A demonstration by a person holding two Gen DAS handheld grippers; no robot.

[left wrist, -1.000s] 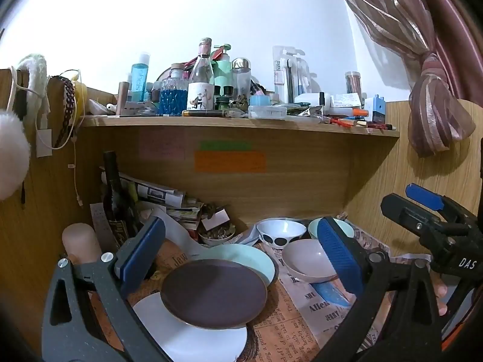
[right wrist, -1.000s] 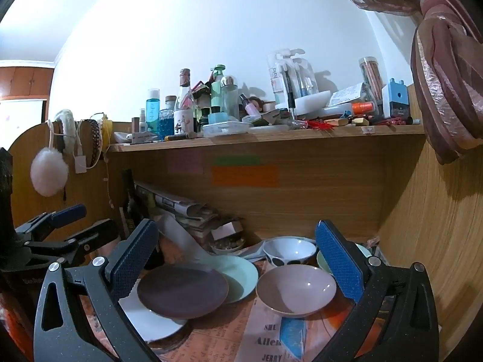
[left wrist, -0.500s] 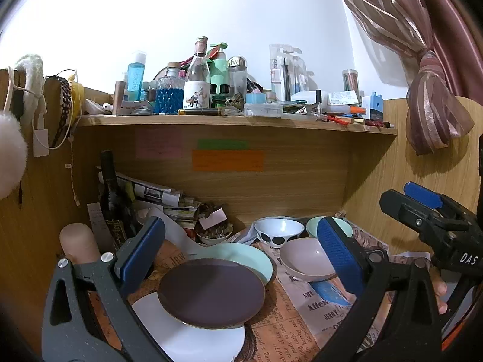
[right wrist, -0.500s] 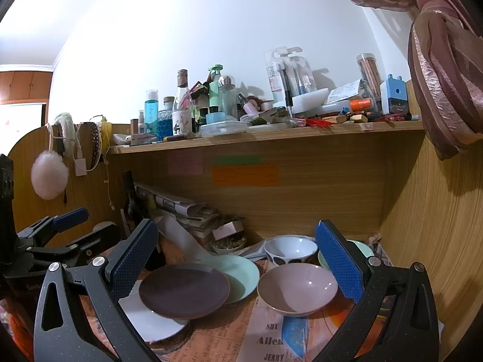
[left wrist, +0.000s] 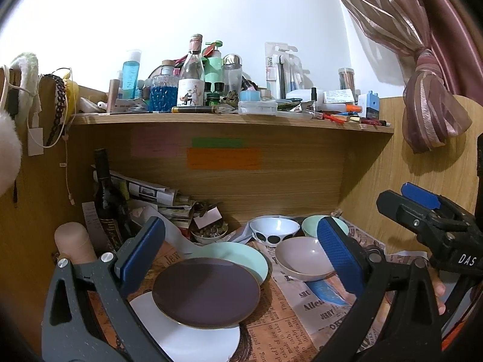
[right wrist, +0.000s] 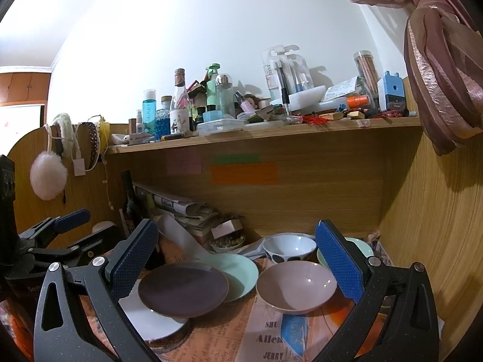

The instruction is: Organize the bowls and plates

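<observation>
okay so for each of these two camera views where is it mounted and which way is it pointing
Left wrist: on the left gripper, facing the desk nook; its open fingers frame the brown plate; the right gripper shows at right.
Right wrist: on the right gripper, facing the same nook; open fingers frame the pink bowl.
Both show plate, bowl and shelf.

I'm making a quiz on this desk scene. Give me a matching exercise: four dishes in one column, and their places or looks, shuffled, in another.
Dishes:
1. dark plate
2. white plate
3. pink bowl
4. spotted bowl

Descriptions:
A. black dots on its outside
B. lowest, partly covered by another plate
C. empty, on newspaper, in front of the dotted one
D. lies across two other plates

Pairs: 1-D, 2-B, 3-C, 4-A
</observation>
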